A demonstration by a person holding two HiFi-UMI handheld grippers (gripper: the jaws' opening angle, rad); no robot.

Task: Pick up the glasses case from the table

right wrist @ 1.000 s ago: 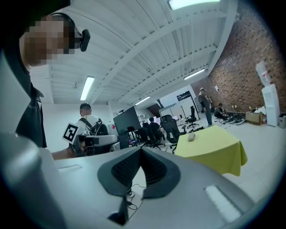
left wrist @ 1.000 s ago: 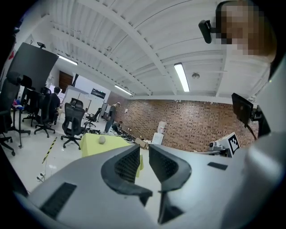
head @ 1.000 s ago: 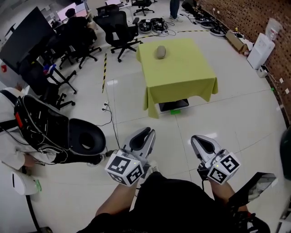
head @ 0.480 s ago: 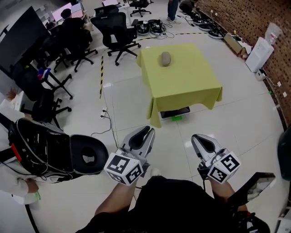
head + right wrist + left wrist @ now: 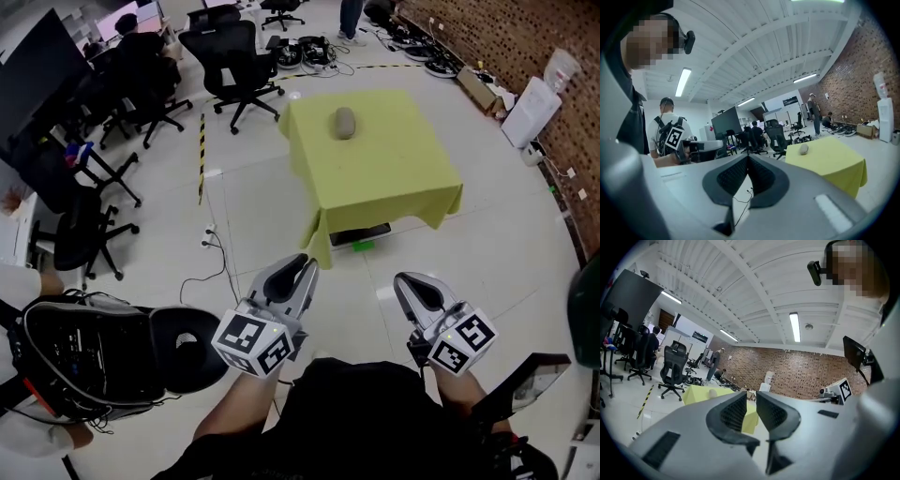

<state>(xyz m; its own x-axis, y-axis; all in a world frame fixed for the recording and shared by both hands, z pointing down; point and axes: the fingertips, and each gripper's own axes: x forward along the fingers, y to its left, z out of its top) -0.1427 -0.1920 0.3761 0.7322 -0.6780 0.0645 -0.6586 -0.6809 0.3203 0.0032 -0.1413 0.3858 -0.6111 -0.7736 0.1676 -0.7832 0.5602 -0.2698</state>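
Grey glasses case lying on yellow table, left gripper and right gripper fingers clenched, empty

Black office chairs stand far on your left, a black backpack near left, a brick wall far right.

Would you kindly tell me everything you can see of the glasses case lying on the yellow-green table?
The grey-brown, rounded oval glasses case shows as one smooth, matte lump; it is too small to make out a seam, hinge or material. It lies flat, its long side pointing away from the camera, on the far left part of the yellow-green cloth-covered table. Only the cloth touches it.
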